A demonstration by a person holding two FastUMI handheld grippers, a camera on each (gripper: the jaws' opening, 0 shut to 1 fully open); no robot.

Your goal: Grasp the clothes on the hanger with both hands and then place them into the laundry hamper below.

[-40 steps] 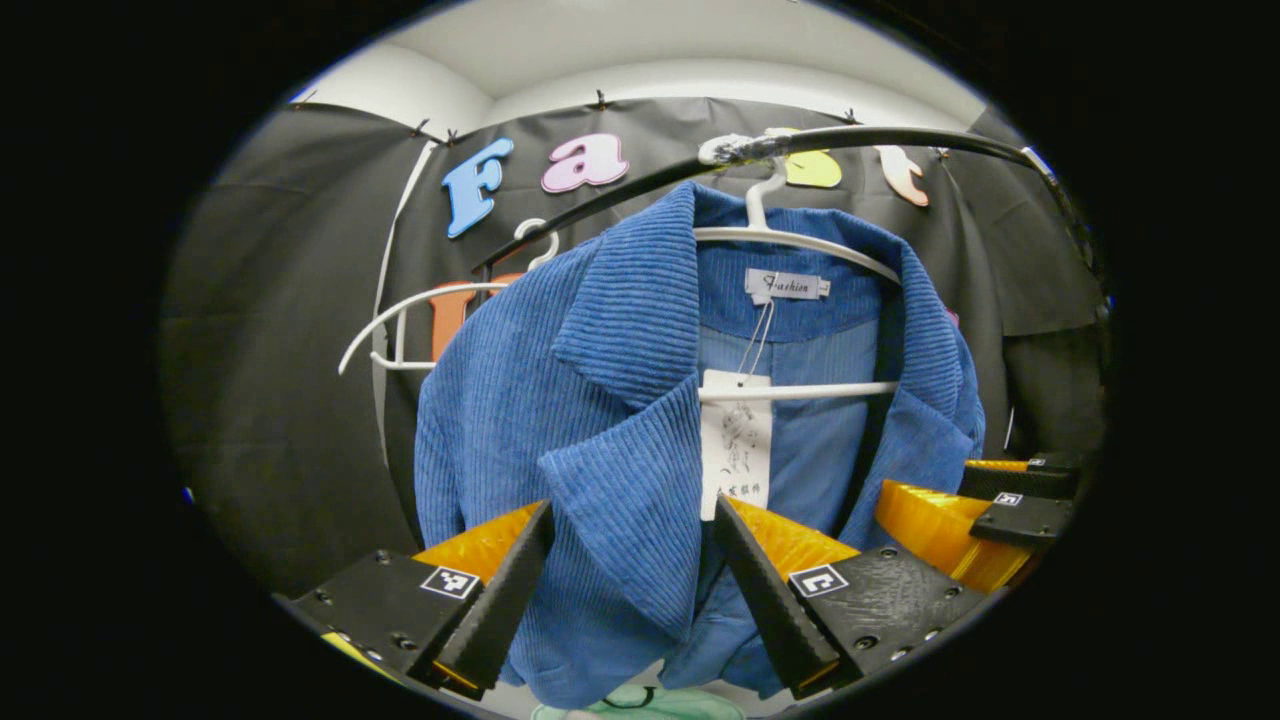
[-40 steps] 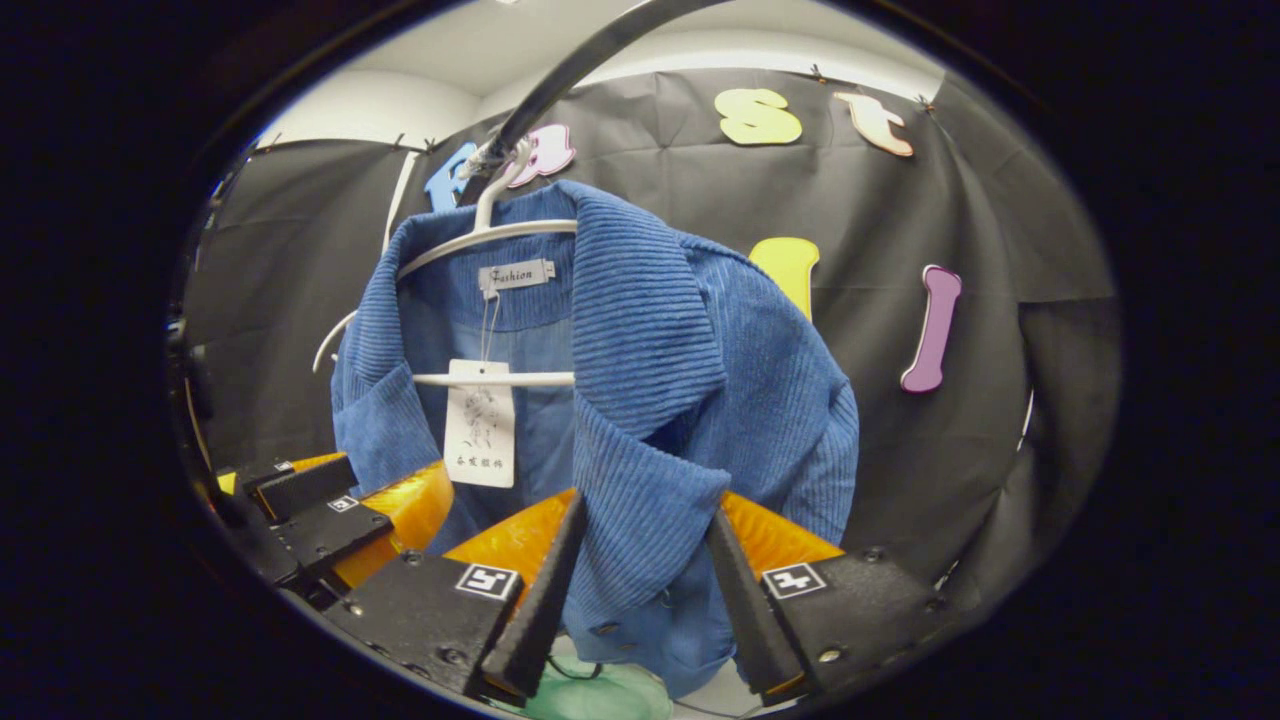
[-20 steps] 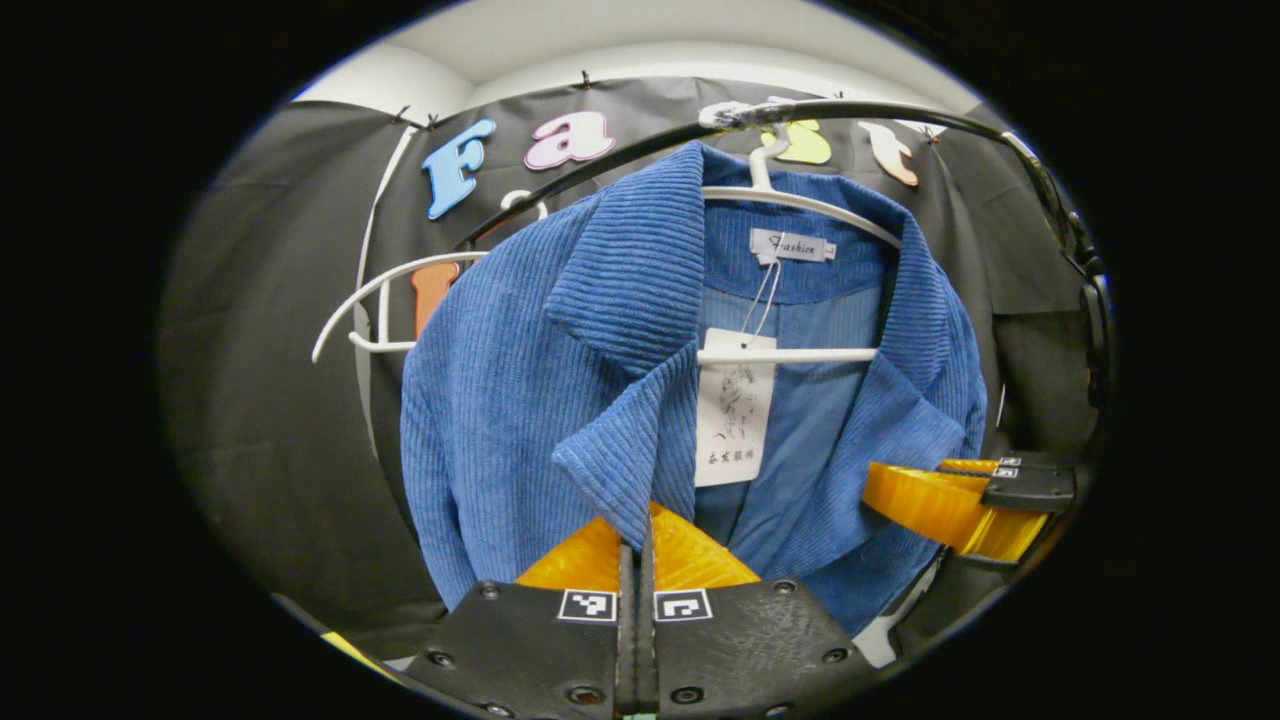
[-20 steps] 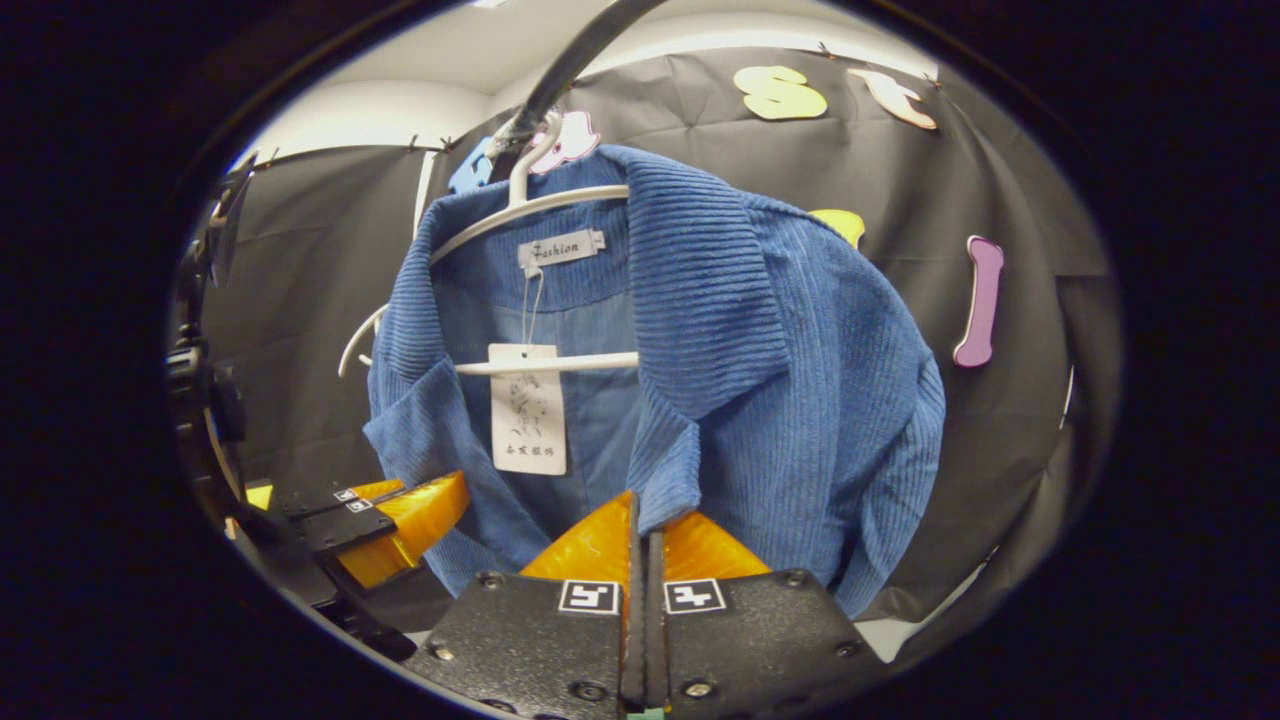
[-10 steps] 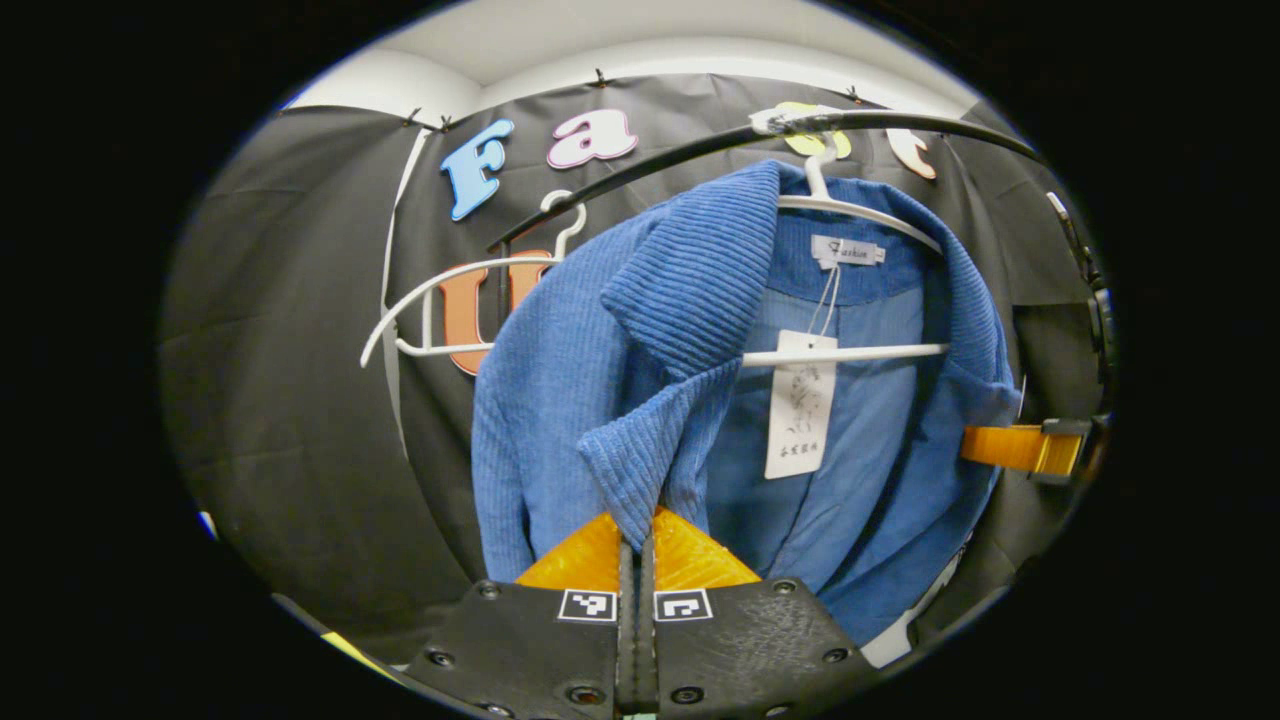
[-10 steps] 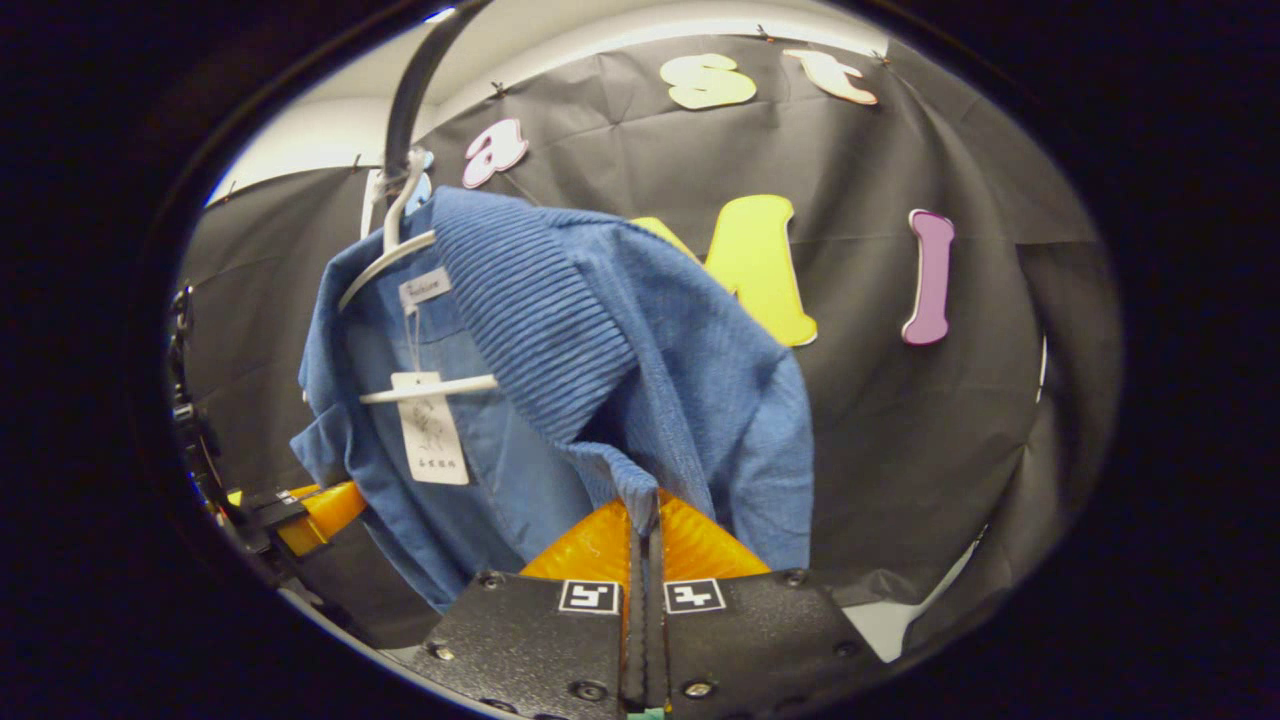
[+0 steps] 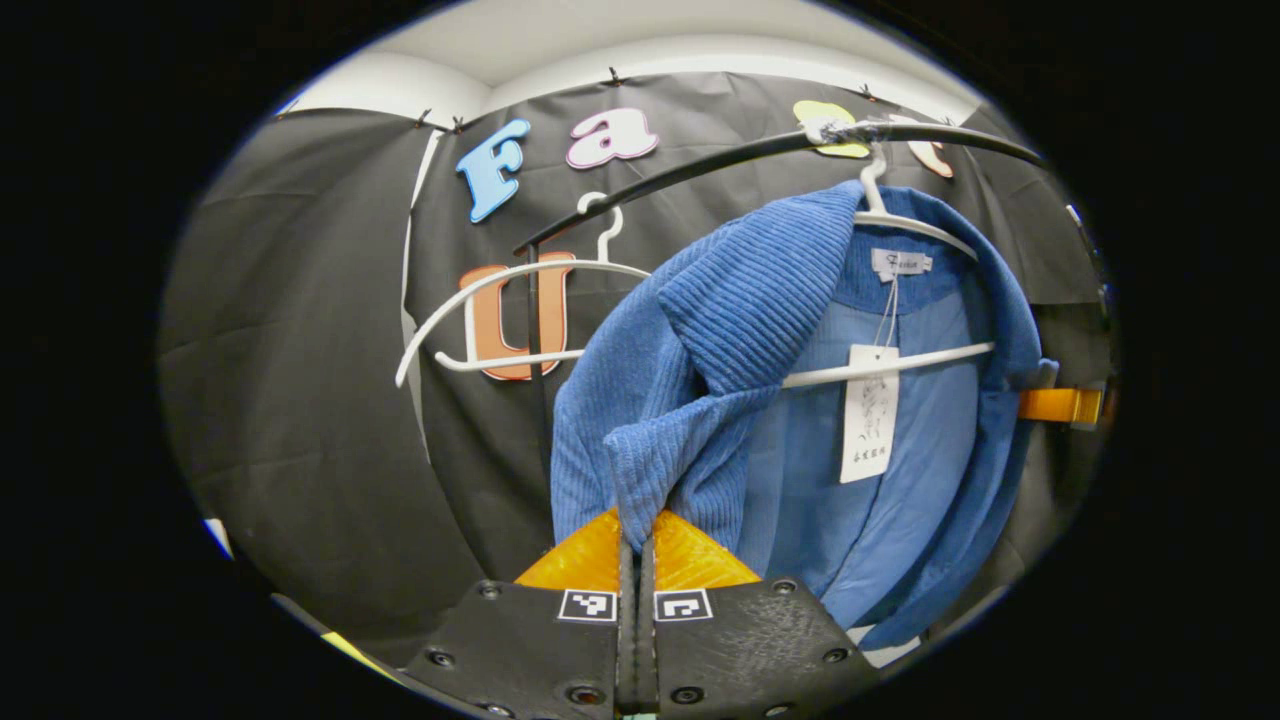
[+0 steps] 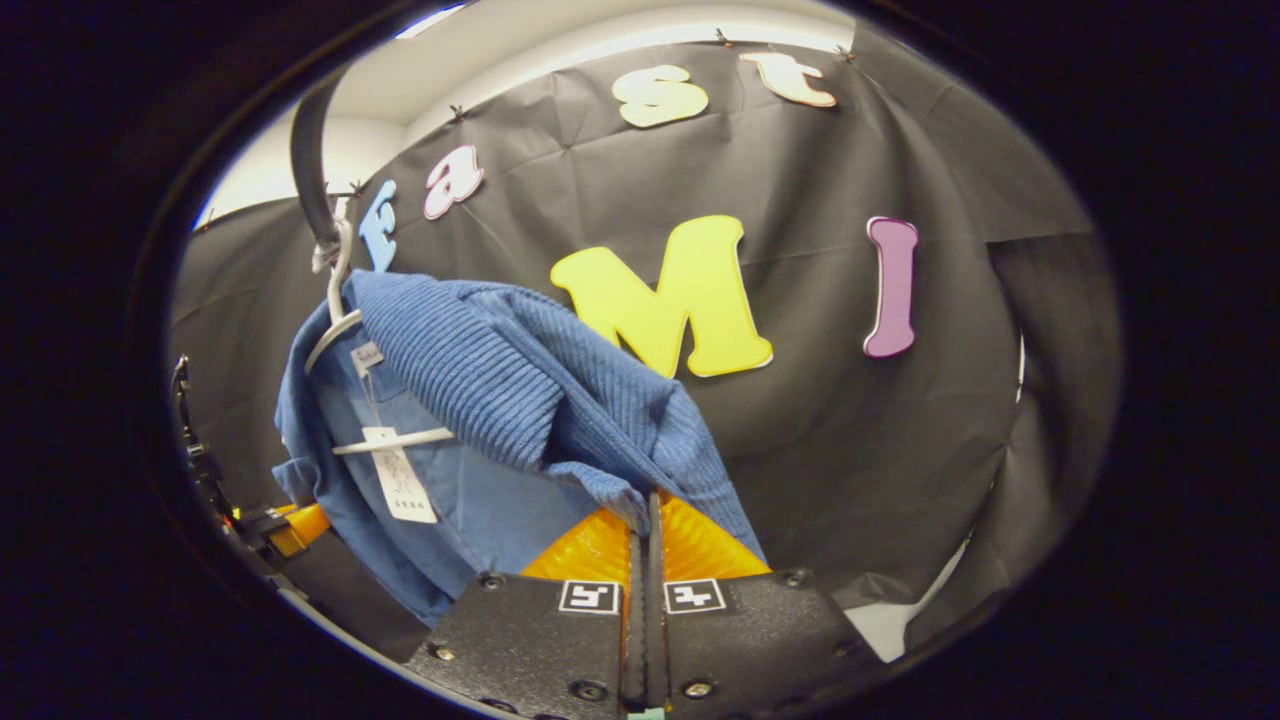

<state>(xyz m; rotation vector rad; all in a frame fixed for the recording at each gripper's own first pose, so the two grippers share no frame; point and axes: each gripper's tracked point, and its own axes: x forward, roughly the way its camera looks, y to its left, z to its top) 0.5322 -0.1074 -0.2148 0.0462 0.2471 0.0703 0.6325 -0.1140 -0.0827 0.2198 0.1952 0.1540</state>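
Both claws pinching the lapels

My left gripper [image 7: 636, 520] and right gripper [image 8: 648, 505] clamp the blue jacket [image 7: 740, 330], hung on its white hanger [image 7: 900, 225]. Risk: collar snags, yanking the hanger off the rail [image 7: 700, 165].

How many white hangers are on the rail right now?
2. An empty hanger hangs left on the rail; the other carries the blue jacket. More may be hidden behind the jacket.
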